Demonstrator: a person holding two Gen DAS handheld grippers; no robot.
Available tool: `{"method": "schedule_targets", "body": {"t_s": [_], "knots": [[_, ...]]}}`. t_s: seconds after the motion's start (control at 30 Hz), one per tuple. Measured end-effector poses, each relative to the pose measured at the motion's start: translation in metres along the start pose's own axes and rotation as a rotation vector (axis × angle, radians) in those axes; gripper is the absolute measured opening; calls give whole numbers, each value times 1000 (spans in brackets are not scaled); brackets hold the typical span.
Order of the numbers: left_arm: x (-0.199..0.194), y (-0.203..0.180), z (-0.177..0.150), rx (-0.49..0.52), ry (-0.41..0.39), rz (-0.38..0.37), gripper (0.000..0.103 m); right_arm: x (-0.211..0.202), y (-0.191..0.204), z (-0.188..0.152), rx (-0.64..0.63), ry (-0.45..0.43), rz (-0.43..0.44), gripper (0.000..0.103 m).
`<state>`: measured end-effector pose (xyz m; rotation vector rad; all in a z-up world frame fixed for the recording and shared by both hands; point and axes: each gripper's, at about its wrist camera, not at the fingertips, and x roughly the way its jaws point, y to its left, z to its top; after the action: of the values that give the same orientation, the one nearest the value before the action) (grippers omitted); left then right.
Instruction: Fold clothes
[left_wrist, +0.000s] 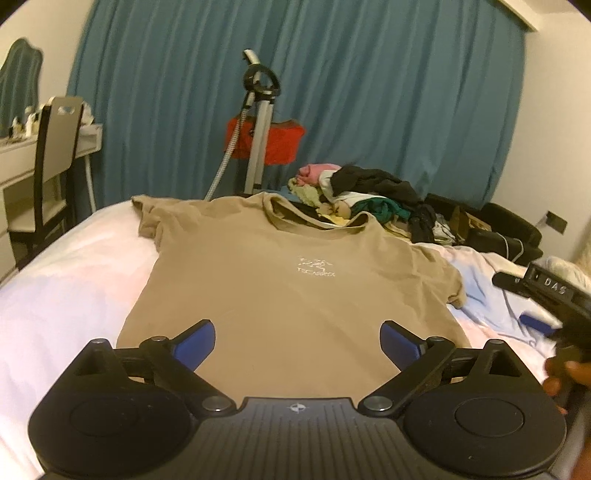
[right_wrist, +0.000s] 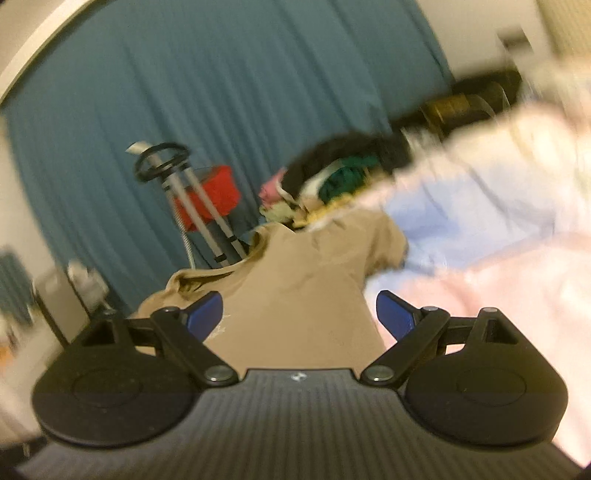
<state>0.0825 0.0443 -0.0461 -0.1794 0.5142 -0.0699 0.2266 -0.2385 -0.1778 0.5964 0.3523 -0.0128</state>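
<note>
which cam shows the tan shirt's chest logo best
Left wrist view: the tan shirt lies flat and sharp, its white logo centred. The right wrist view is blurred and tilted; only faint white marks show beside the tongs.

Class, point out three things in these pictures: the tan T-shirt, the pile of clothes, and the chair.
T-shirt (left_wrist: 280, 295): left wrist view, chest below the logo.
Pile of clothes (left_wrist: 373, 192): left wrist view, dark garment on top.
Chair (left_wrist: 61, 133): left wrist view, backrest.

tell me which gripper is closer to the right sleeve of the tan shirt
Right. The right gripper hovers beside the right sleeve; the left gripper sits over the tan shirt's hem, centred.
</note>
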Motion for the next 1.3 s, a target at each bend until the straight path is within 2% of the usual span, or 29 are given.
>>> {"method": "schedule_targets", "body": {"t_s": [0.17, 0.3, 0.37, 0.4, 0.53, 0.7, 0.87, 0.9, 0.97, 1.0, 1.03, 1.13, 1.3], "knots": [[13, -3, -3, -18, 29, 0, 97, 54, -67, 5, 303, -4, 24, 93], [31, -5, -6, -54, 71, -15, 97, 108, -109, -1, 546, 52, 129, 93], [43, -10, -8, -66, 88, -22, 97, 133, -118, -2, 595, 75, 173, 86], [50, -12, -9, -70, 96, -26, 97, 145, -116, 0, 587, 79, 176, 81], [71, -21, -12, -71, 124, -47, 98, 191, -111, 7, 568, 94, 212, 77], [92, -26, -19, -86, 166, -73, 97, 233, -108, 20, 532, 71, 199, 71], [112, -26, -21, -155, 207, -80, 98, 263, -102, 34, 509, 44, 196, 72], [115, -25, -20, -159, 207, -76, 97, 269, -97, 38, 474, 53, 184, 68], [121, -26, -20, -160, 203, -54, 97, 273, -98, 47, 447, 50, 159, 45], [125, -26, -20, -162, 205, -44, 97, 273, -101, 51, 445, 43, 145, 24], [128, -26, -19, -171, 213, -37, 97, 273, -104, 55, 443, 37, 131, 14], [139, -25, -18, -205, 242, -34, 97, 272, -113, 66, 428, 20, 91, 14], [143, -28, -16, -187, 245, -50, 97, 260, -110, 73, 292, 39, 24, 17]]}}
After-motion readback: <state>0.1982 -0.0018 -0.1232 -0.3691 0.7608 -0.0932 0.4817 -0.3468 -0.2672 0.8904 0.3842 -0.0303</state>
